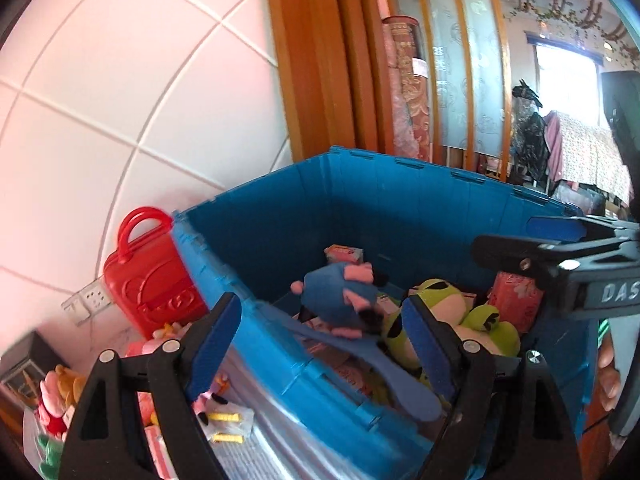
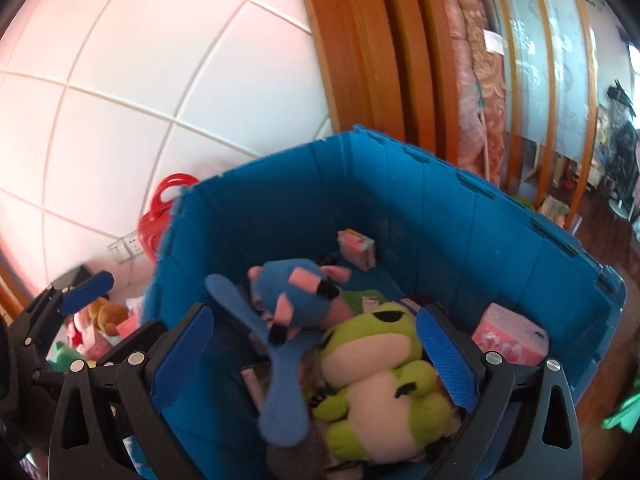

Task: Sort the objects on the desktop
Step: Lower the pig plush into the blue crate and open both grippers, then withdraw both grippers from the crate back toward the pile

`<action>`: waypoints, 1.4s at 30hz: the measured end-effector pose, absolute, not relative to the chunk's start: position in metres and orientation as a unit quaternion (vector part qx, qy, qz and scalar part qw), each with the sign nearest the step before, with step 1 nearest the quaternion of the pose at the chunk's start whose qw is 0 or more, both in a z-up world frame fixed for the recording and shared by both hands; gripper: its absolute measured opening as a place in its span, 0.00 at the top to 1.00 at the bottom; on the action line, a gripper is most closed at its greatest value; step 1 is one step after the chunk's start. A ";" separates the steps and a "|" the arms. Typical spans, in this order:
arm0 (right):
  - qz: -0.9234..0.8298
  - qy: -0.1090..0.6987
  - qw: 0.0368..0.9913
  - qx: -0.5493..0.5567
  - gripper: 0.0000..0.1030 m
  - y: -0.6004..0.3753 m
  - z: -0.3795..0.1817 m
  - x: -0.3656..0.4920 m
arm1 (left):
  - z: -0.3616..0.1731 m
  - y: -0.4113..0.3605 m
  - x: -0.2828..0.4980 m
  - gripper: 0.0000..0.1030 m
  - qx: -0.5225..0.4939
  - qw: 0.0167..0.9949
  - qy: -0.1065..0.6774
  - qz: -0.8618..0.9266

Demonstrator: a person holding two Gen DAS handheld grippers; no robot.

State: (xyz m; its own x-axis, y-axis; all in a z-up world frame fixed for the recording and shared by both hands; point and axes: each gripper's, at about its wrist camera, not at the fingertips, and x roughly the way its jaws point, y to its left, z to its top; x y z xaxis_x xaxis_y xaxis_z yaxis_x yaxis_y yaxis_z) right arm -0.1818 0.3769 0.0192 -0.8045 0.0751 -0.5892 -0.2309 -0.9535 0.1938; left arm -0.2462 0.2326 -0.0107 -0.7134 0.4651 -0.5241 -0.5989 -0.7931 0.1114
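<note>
A: Looking into the bin (image 2: 440, 216), one sees why it sits against the wall: its open top faces both grippers, so toys can simply drop in.

B: And what lies inside?

A: The frog (image 2: 380, 376) lies biggest, on its back among pink boxes. The blue toy (image 2: 292, 292) appears above it, blurred, its long ear trailing toward the near rim, so it seems to be tumbling in or just landing.

B: So neither gripper has it?

A: It seems not. The right gripper (image 2: 316, 364) stands wide apart over the bin, nothing between its pads. The left gripper (image 1: 324, 356) is likewise spread and empty, straddling the near wall. More toys (image 1: 60, 396) wait outside, beside the red case (image 1: 152, 280).
</note>
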 end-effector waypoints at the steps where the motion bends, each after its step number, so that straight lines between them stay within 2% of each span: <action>1: 0.943 0.125 0.076 -0.298 0.00 0.370 0.023 -0.180 | -0.012 0.219 -0.245 0.20 -0.248 0.281 0.132 0.918; 8: 0.959 0.078 0.006 -0.272 0.00 0.285 0.047 -0.174 | -0.027 0.119 -0.242 0.20 -0.294 0.212 0.081 0.928; 15: 0.954 0.039 -0.061 -0.292 0.00 0.184 0.037 -0.190 | -0.054 0.000 -0.245 0.20 -0.336 0.132 0.042 0.932; 29: 0.904 -0.018 -0.133 -0.406 0.00 0.006 -0.069 -0.235 | -0.139 -0.201 -0.234 0.20 -0.420 -0.010 0.023 0.907; 37: 0.851 -0.041 -0.149 -0.502 0.00 -0.038 -0.158 -0.250 | -0.206 -0.287 -0.212 0.20 -0.488 -0.084 -0.036 0.868; 42: 0.821 -0.044 -0.150 -0.549 0.00 -0.048 -0.202 -0.255 | -0.242 -0.316 -0.203 0.20 -0.524 -0.111 -0.064 0.842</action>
State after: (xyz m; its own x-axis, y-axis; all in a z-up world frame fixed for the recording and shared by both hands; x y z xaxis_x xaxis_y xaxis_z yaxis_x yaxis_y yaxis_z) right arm -0.2554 -0.0481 -0.2023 -0.3532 -0.1978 -0.9144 0.2941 -0.9513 0.0922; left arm -0.2030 -0.3157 -0.2425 -0.4273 -0.1201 -0.8961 0.2531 -0.9674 0.0089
